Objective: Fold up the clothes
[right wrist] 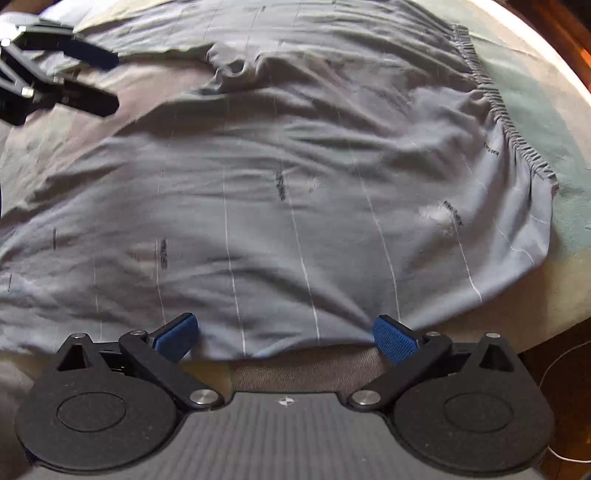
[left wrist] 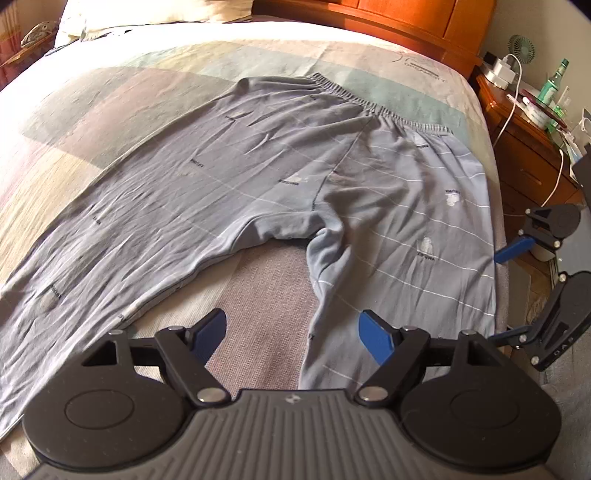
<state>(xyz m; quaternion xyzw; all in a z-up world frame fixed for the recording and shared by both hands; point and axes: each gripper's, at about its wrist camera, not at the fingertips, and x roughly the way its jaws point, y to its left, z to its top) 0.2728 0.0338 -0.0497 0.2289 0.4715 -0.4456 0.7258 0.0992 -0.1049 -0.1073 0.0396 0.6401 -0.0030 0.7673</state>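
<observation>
Grey-blue pyjama trousers (left wrist: 288, 177) with thin white lines lie spread flat on the bed, waistband (left wrist: 369, 99) far from me, both legs running toward me. My left gripper (left wrist: 291, 336) hangs open above the gap between the legs, nothing between its blue pads. In the left wrist view my right gripper (left wrist: 517, 288) sits at the trousers' right edge. The right wrist view shows that gripper (right wrist: 286, 338) open over the outer edge of the trouser leg (right wrist: 280, 221), cloth lying just ahead of the pads. The left gripper (right wrist: 92, 81) shows at its upper left.
The bed (left wrist: 122, 96) carries a pastel patchwork cover, with a pillow (left wrist: 147, 14) and an orange wooden headboard (left wrist: 406, 22) at the far end. A nightstand (left wrist: 528, 125) at the right holds a fan, a green bottle and white cables. The bed's right edge drops off beside the trousers.
</observation>
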